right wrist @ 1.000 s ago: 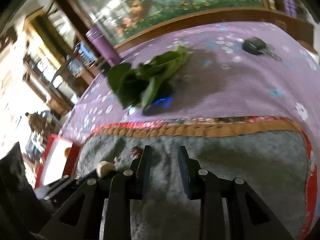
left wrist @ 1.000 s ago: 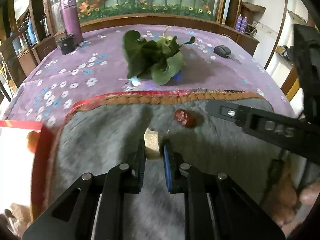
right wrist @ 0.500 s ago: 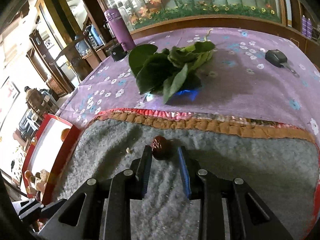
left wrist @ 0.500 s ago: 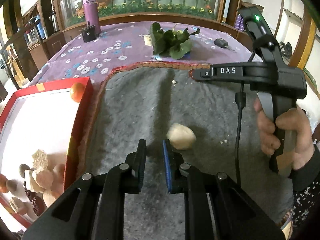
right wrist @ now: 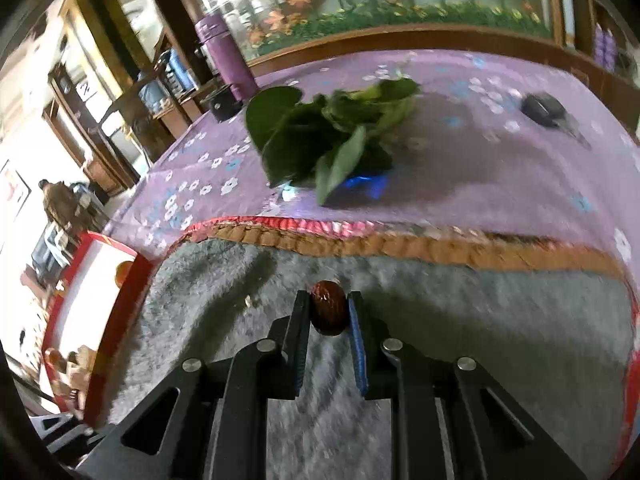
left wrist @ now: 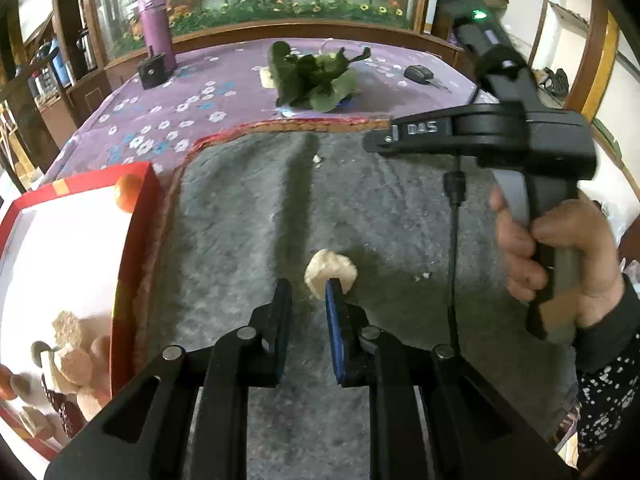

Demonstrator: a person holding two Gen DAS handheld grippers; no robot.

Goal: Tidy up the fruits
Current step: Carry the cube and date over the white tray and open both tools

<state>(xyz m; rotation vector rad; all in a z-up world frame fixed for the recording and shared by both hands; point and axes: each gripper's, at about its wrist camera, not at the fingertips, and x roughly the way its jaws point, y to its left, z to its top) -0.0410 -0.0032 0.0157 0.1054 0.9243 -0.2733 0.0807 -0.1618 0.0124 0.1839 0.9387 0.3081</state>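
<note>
A pale lumpy fruit piece (left wrist: 330, 272) lies on the grey mat (left wrist: 400, 220), just beyond my left gripper's (left wrist: 308, 292) right fingertip. The left gripper is open and empty. A dark red date (right wrist: 329, 308) sits between the fingers of my right gripper (right wrist: 329, 304), which is shut on it above the mat (right wrist: 480, 320). The right gripper's body (left wrist: 520, 140) and the hand holding it show at the right of the left wrist view. A red box (left wrist: 138, 216) at the left holds an orange (left wrist: 126, 197) and several dried fruits (left wrist: 76, 360).
A bunch of green leaves (left wrist: 316, 76) lies on the purple flowered cloth (left wrist: 200, 92) behind the mat. A purple flask (left wrist: 156, 24), a small black box (left wrist: 152, 72) and a car key (left wrist: 418, 74) stand farther back. Crumbs (left wrist: 426, 276) lie on the mat.
My left gripper let go of the pale piece and pulled back; the piece now lies on the mat. My right gripper moved up to the date and closed on it.
</note>
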